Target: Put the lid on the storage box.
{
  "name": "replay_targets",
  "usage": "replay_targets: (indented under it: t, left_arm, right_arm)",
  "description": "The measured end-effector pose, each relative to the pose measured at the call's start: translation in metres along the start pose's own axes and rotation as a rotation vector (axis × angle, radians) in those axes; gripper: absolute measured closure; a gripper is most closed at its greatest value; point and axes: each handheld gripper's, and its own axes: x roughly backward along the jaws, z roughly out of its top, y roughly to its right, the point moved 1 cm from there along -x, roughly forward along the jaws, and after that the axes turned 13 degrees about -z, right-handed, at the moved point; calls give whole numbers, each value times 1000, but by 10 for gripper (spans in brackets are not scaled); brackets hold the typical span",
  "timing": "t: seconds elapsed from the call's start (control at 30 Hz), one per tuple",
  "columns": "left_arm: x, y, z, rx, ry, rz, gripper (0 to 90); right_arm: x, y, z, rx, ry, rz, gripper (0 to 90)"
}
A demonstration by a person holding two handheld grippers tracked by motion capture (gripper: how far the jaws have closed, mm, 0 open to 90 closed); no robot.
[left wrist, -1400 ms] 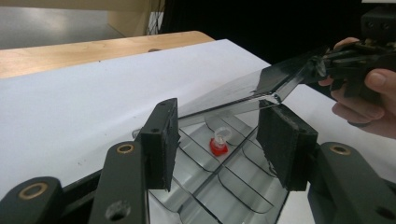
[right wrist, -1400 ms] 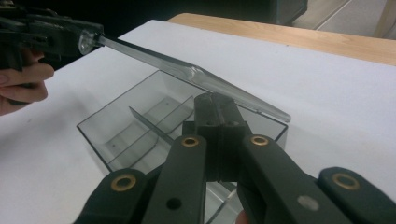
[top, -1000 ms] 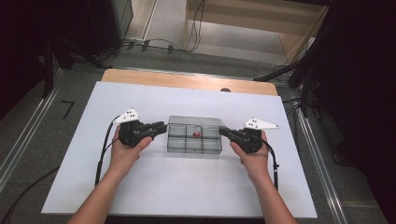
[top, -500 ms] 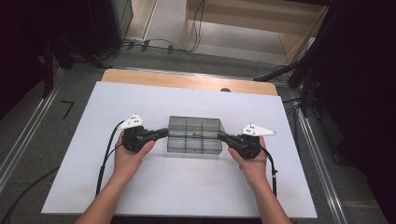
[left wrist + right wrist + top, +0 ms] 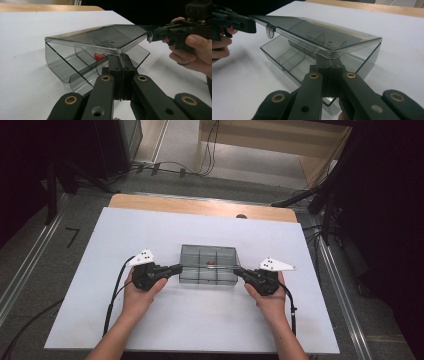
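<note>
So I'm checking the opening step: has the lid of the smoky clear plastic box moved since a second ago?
Yes. The lid of the smoky clear plastic box has lifted at its front edge, away from the white tabletop, hinging up.

The right gripper (image 5: 329, 63) rises from the bottom edge, its two black jaws pressed together on the near corner of the smoky clear lid (image 5: 317, 32) of a plastic box (image 5: 287, 60). The lid is lifted and tilted above the box, which rests on the white desk (image 5: 242, 82). At the upper left, the left gripper (image 5: 249, 25) pinches the lid's far corner, fingers (image 5: 220, 50) behind it.
</note>
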Motion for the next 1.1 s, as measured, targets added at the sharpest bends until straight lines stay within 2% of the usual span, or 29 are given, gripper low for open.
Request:
replay_targets:
  t: [0.2, 0.57, 0.77, 1.1]
  left_arm:
    - [0, 4, -3, -9, 0, 0, 896]
    - [1, 5, -15, 0, -11, 6, 895]
    - [1, 5, -20, 40, -5, -29, 895]
    - [0, 4, -25, 34, -34, -5, 895]
  right_arm:
    - [4, -1, -6, 2, 0, 0, 881]
    - [6, -1, -16, -5, -17, 3, 881]
    - [6, -1, -23, -1, -37, 5, 881]
    - [10, 1, -32, -10, -49, 10, 881]
